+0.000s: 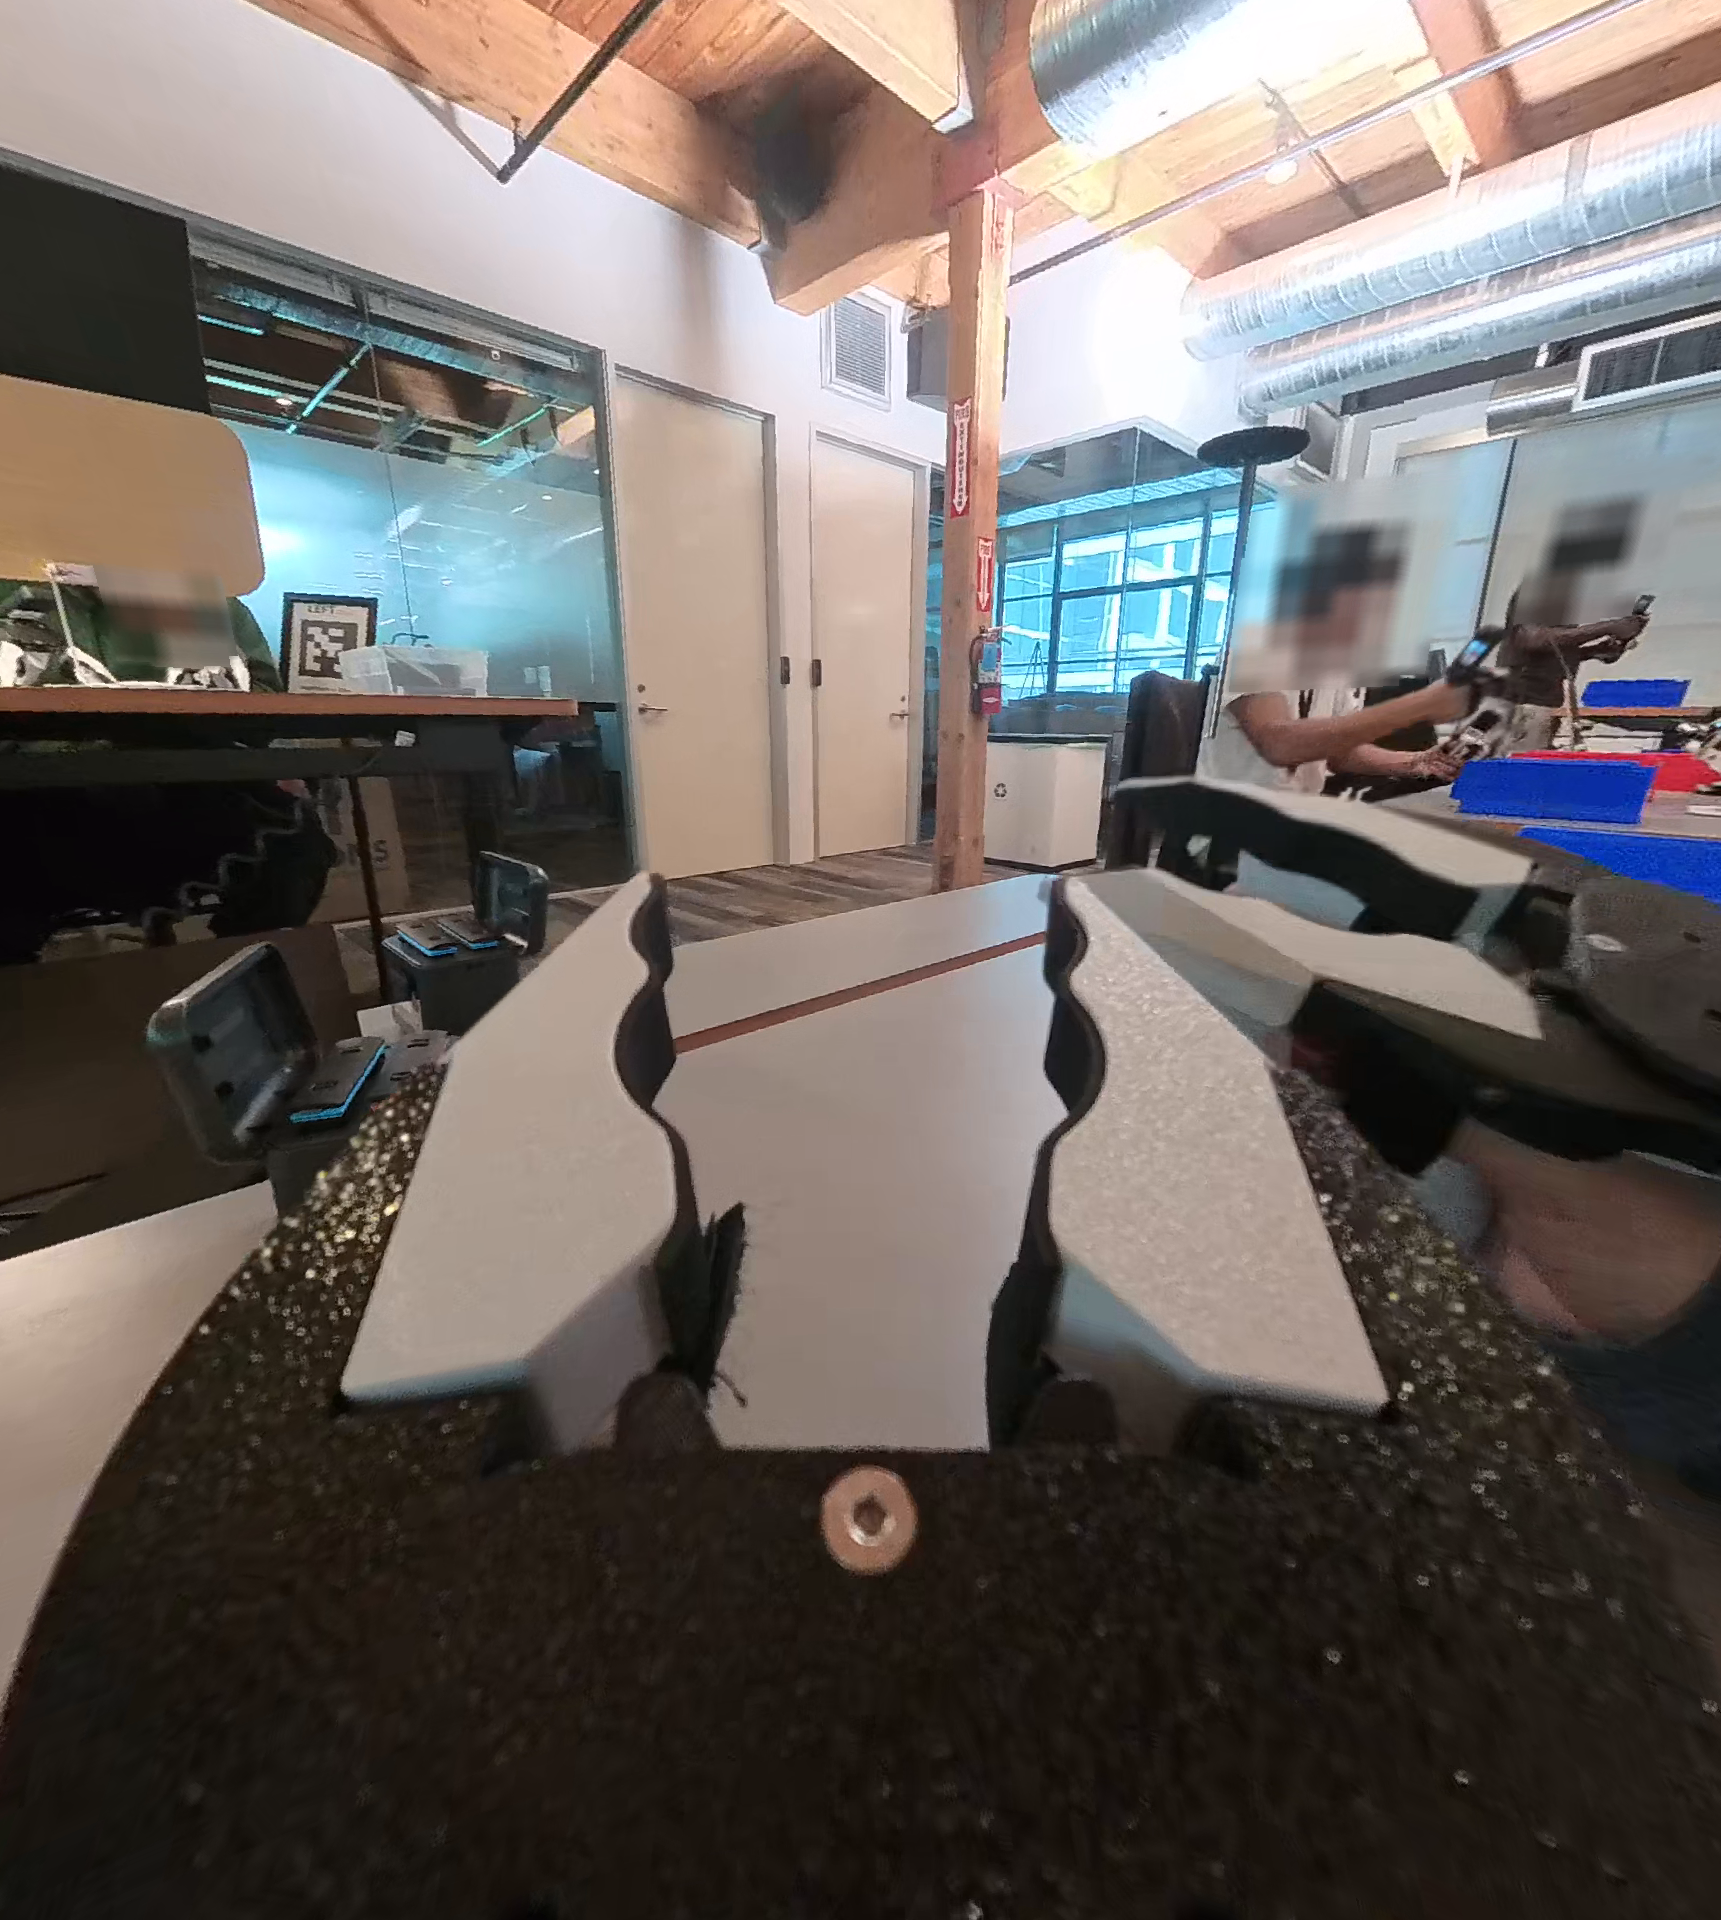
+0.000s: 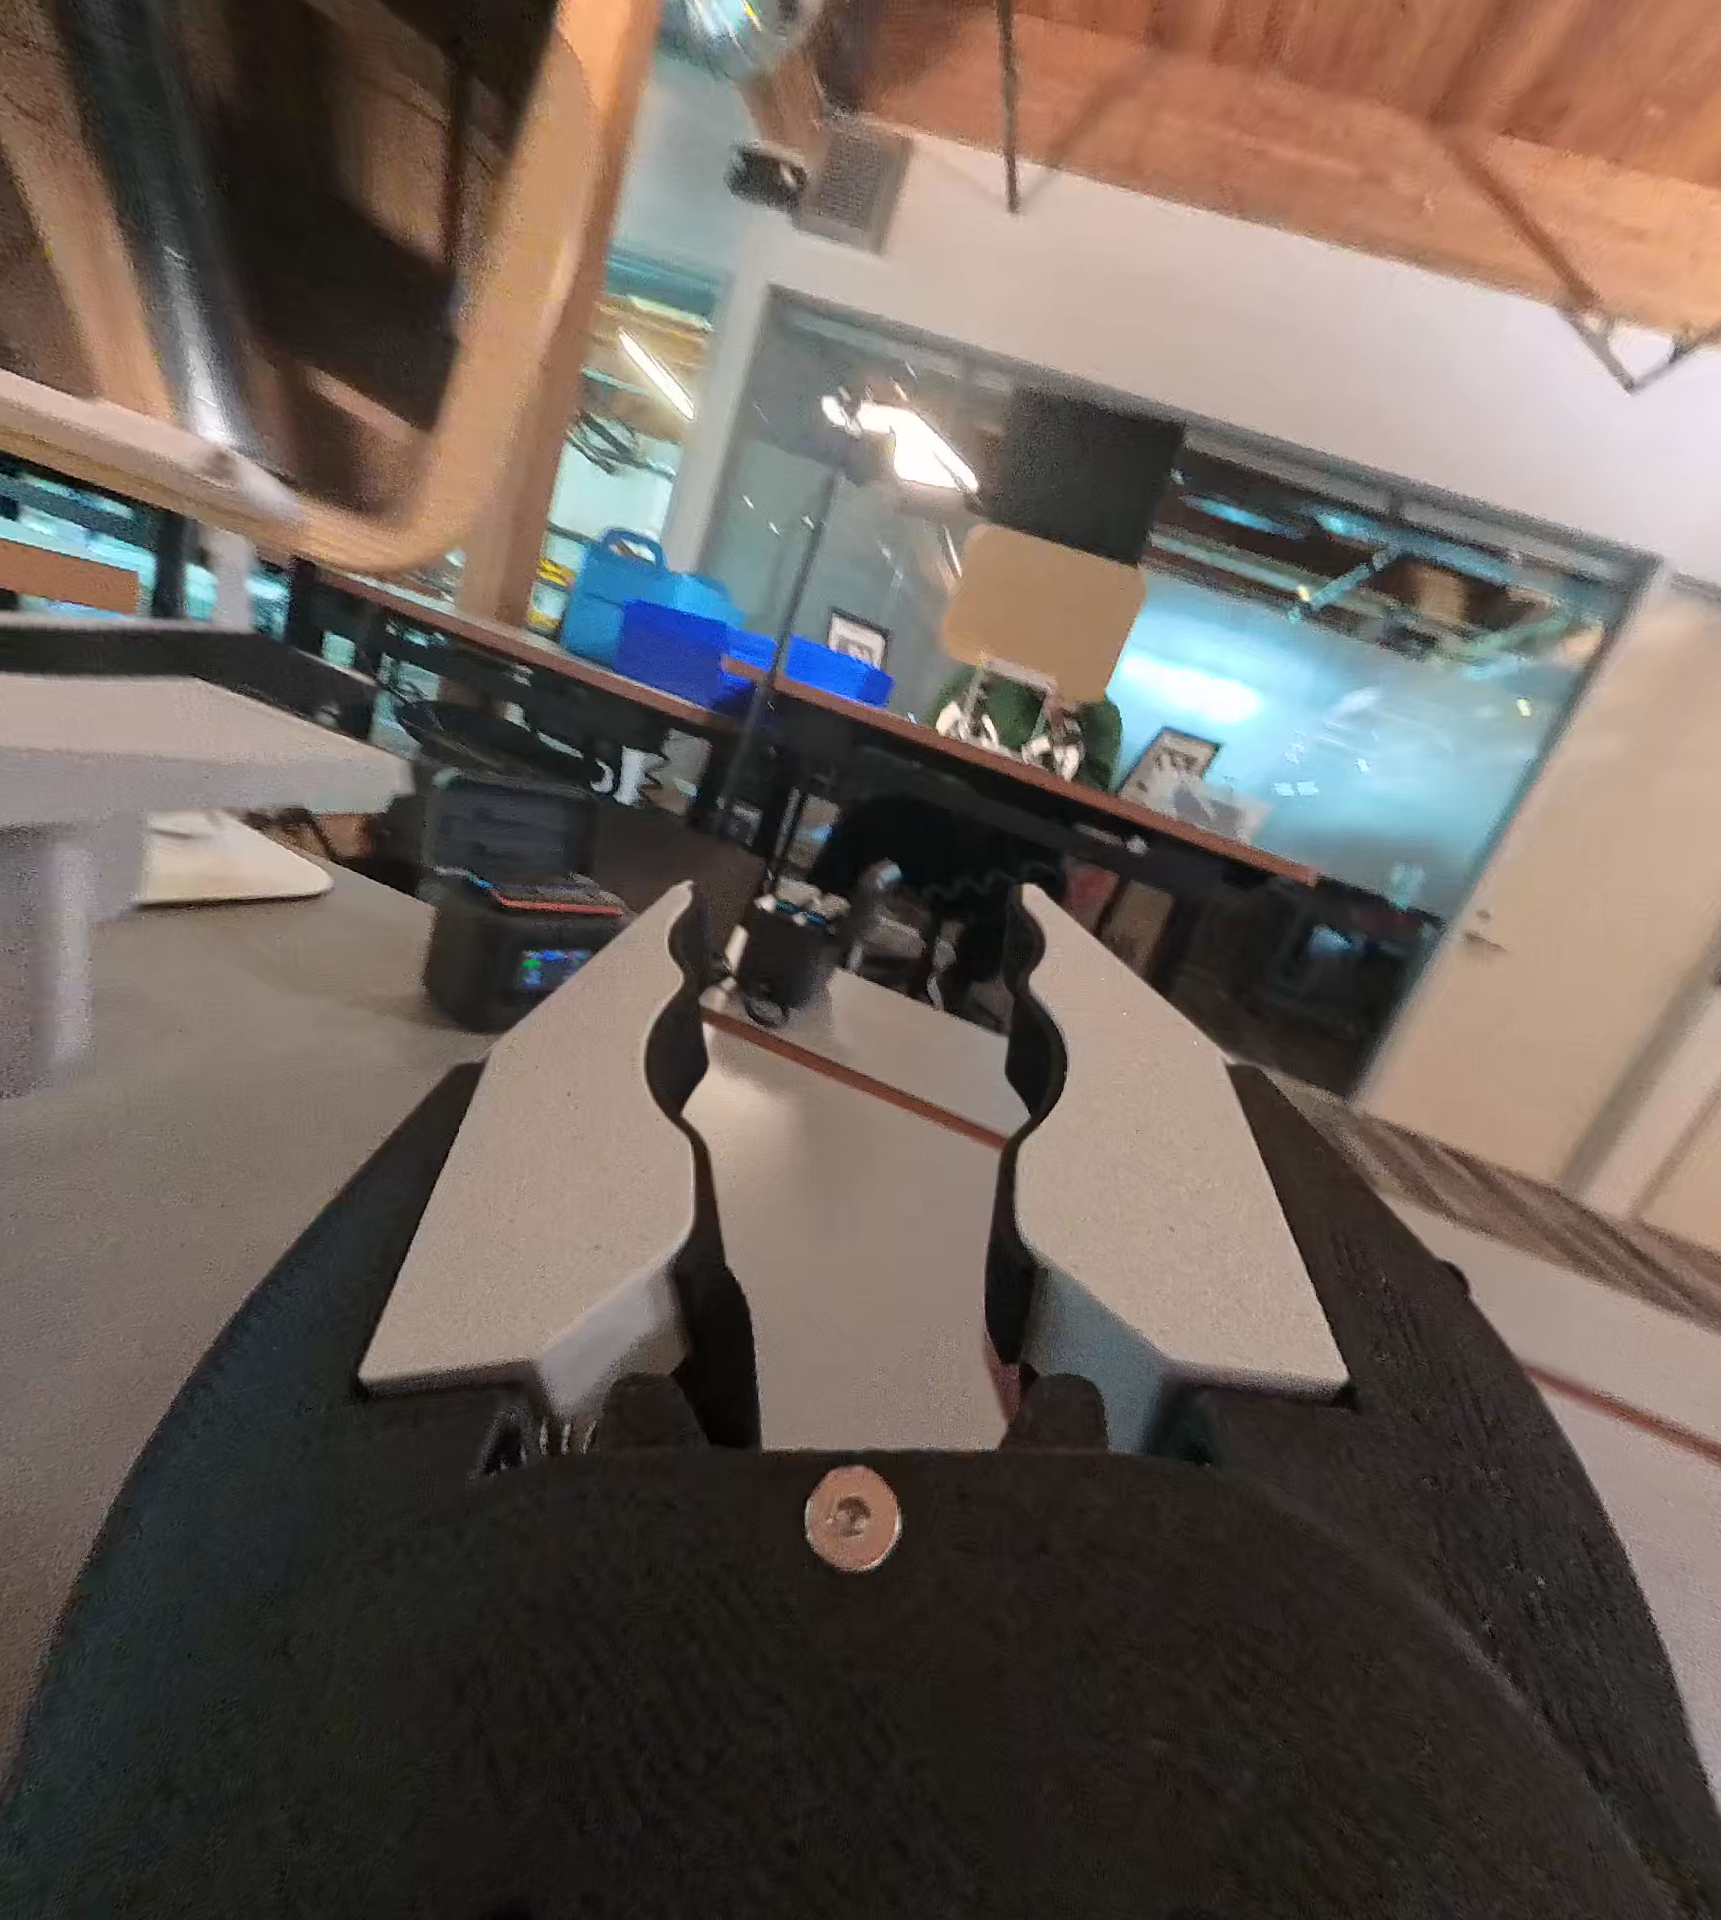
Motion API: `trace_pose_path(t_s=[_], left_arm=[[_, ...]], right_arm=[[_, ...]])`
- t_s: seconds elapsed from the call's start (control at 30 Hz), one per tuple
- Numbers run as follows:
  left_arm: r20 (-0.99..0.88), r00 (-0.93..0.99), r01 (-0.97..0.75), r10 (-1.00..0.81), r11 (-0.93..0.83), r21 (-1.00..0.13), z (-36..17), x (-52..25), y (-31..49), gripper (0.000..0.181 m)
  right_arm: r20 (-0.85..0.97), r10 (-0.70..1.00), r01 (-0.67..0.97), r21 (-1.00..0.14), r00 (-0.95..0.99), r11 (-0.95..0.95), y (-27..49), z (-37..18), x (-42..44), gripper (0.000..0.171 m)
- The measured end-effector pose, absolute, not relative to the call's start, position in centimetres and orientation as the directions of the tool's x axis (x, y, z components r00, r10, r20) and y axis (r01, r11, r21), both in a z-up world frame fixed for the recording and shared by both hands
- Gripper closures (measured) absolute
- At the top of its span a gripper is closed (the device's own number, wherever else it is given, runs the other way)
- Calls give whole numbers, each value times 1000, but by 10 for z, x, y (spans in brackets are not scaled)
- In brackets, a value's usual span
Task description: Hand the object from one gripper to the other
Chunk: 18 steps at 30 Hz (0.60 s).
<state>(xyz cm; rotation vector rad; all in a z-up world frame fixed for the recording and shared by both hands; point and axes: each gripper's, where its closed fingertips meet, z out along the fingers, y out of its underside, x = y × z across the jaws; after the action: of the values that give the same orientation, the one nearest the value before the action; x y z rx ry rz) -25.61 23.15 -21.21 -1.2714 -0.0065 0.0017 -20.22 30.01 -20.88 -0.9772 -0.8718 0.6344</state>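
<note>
My left gripper (image 1: 856, 900) is open and empty, held low over the pale grey table (image 1: 866, 1174). Nothing lies between its grey fingers (image 1: 544, 1143). My right gripper (image 2: 858, 900) is also open and empty over the same table (image 2: 212, 1143). In the left wrist view the right gripper (image 1: 1188, 852) comes in from the right, held by a hand (image 1: 1604, 1257), with its fingers pointing left just beyond my left gripper's right finger. In the right wrist view the left gripper (image 2: 357, 717) is a blur at the left edge. No object to hand over shows in either view.
Black charging cases with blue-edged batteries (image 1: 243, 1049) stand at the table's left. A black power unit (image 2: 513, 966) sits ahead. A brown seam (image 1: 856, 997) crosses the table. Beyond are a wooden post (image 1: 970, 540), blue bins (image 1: 1552, 790) and people at other tables.
</note>
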Motion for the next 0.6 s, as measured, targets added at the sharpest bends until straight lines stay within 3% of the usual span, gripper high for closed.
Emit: trace_pose_path(t_s=[0.3, 0.6], left_arm=[[-64, 997, -71, 33, 273, -959, -214, -251, 240, 107], [-94, 995, -98, 29, 258, -961, -216, -250, 244, 109]], right_arm=[[399, 830, -111, -874, 391, 472, 271, -213, -213, 116], [373, 843, -125, -885, 387, 449, 274, -213, -213, 119]])
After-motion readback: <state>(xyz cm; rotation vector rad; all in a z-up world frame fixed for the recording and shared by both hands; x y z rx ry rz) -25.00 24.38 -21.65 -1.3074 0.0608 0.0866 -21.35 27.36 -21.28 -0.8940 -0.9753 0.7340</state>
